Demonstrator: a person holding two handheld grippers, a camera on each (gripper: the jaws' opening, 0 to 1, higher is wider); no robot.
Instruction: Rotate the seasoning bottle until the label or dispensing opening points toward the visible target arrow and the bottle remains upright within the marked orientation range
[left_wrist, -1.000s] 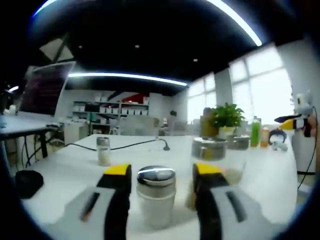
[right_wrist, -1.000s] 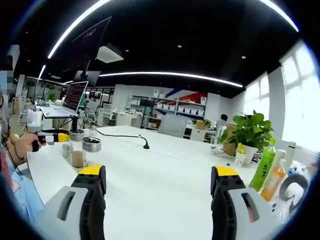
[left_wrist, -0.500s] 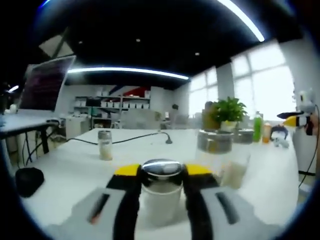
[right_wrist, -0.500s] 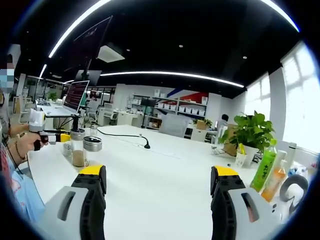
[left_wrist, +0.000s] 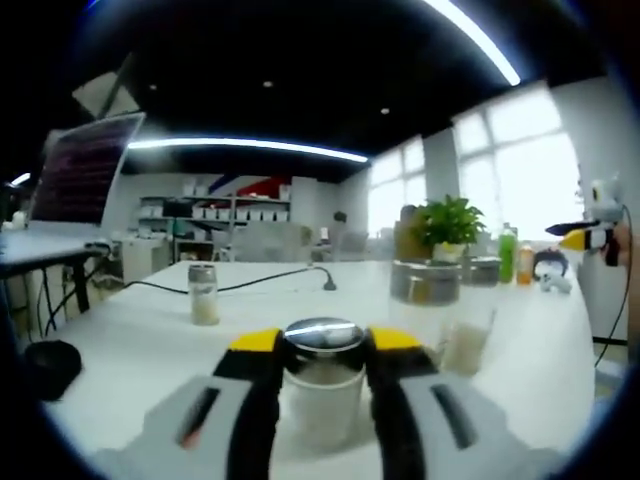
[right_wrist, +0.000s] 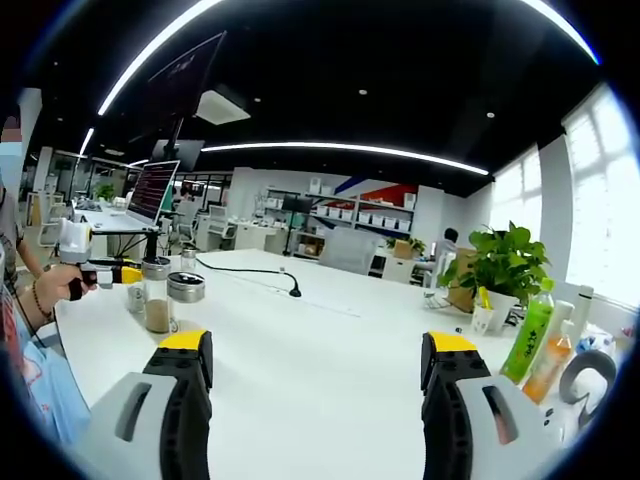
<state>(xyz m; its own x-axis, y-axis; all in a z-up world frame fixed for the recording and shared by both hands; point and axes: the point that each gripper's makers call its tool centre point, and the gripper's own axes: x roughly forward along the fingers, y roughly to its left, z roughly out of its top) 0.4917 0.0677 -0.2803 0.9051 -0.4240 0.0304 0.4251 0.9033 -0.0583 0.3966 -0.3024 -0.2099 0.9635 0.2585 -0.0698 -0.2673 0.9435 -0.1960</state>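
Left gripper view: the left claw (left_wrist: 322, 352), with its black jaws and yellow tips, is squeezed tight on the small clear seasoning bottle with the shiny silver lid (left_wrist: 322, 385), one jaw on each side just under the lid. A second ago these jaws stood wide apart with the bottle sitting between them, and half a second ago they had closed on it. Now the grip looks the same, so I think the grab is done and the turning comes next. The bottle stands straight up on the white desk (left_wrist: 150, 335), close to its near edge. I cannot see any arrow mark on the desk, and I cannot tell which way the label faces. Just beside the bottle, to the right, stands a bigger clear jar with a grey metal lid (left_wrist: 430, 310), a bit blurry. Farther back on the left is a small shaker with pale powder (left_wrist: 204, 295), and a black cable (left_wrist: 270, 285) lies across the desk behind it. In the right gripper view, the right claw (right_wrist: 318, 372) hangs over bare desk with its jaws wide apart and nothing between them, just as it was a second ago. Far off on the left there, a hand (right_wrist: 50, 285) holds the left claw by the bottles.
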